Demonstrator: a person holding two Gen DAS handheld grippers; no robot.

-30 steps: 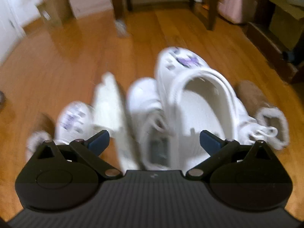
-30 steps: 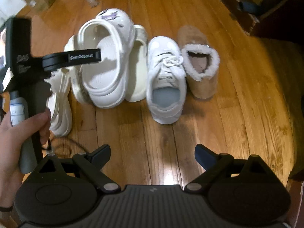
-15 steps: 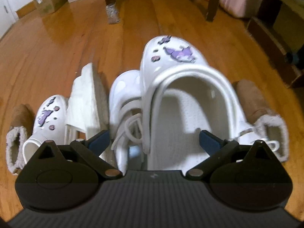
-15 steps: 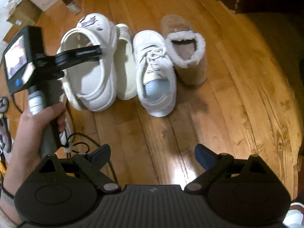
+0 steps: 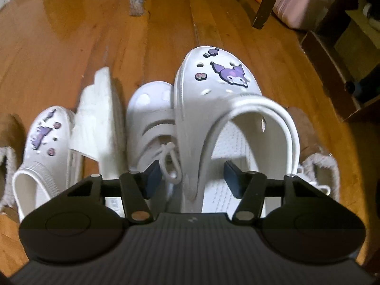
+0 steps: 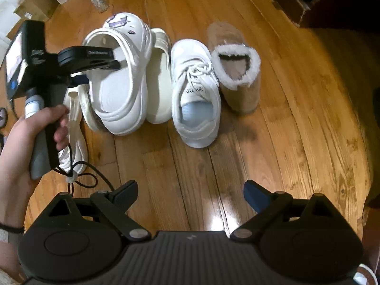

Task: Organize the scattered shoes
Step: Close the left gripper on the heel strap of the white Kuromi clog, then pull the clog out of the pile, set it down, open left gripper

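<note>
now the left gripper (image 5: 190, 177) brackets the white clog's (image 5: 228, 123) heel strap, jaws narrowed but not touching it; clog rests on the floor (image 6: 296, 123) beside a sneaker (image 6: 194, 92). right gripper (image 6: 191, 193) hangs wide apart.

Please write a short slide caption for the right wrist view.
Left gripper reaches into a white clog beside sneaker and fur-lined slipper.

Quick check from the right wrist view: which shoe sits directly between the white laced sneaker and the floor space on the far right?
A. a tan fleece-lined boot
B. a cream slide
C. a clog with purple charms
A: the tan fleece-lined boot stands just right of the white laced sneaker, with bare floor beyond it.
</note>
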